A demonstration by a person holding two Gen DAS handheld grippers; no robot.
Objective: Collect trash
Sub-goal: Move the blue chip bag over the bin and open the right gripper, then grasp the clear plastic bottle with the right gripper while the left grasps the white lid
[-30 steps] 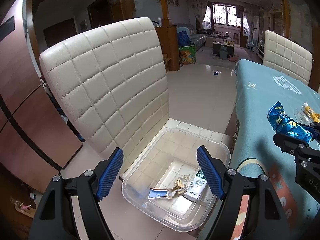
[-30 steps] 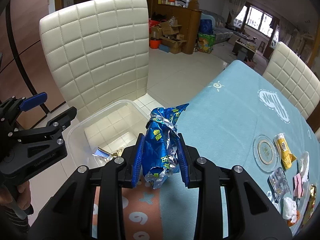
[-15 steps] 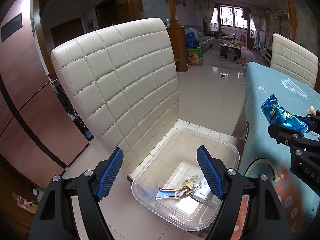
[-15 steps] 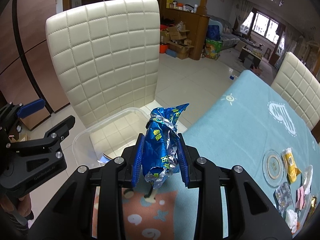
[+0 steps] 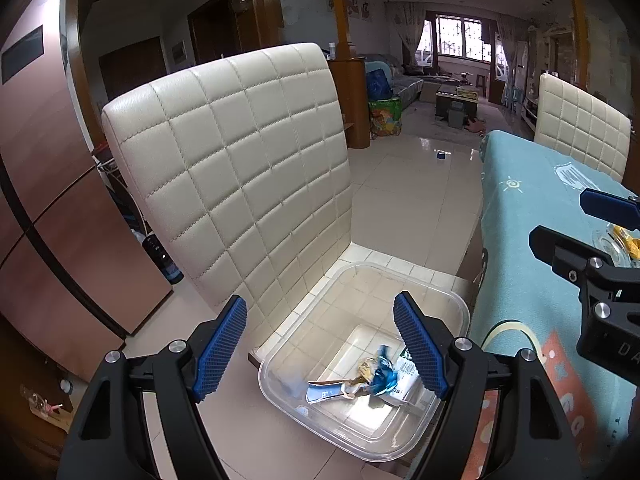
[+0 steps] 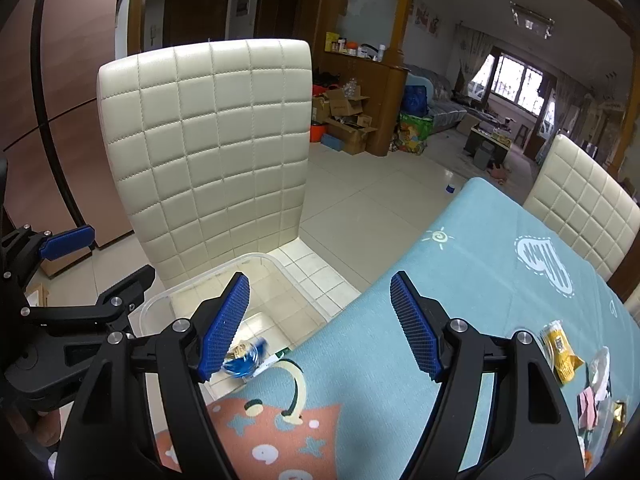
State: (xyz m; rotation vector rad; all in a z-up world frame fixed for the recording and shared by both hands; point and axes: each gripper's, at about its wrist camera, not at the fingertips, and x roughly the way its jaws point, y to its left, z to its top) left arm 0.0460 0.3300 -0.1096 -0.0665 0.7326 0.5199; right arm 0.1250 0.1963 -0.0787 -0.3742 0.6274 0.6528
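The blue snack wrapper [image 5: 385,376], blurred, sits among other scraps in the clear plastic bin [image 5: 460,312] on the cream chair's seat [image 5: 224,412], just off the table's near edge [image 6: 360,296]. The right gripper [image 6: 320,324] has just been opening and holds nothing; the left gripper [image 5: 320,344] gapes empty above the bin. More wrappers [image 6: 560,352] lie by the table's right edge.

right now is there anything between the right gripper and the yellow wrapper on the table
Nothing visible stands in the way. The right gripper has just been opening, nothing between its fingers, and only bare blue tablecloth lies between it and the yellow wrapper. The blue wrapper already lies in the clear bin.
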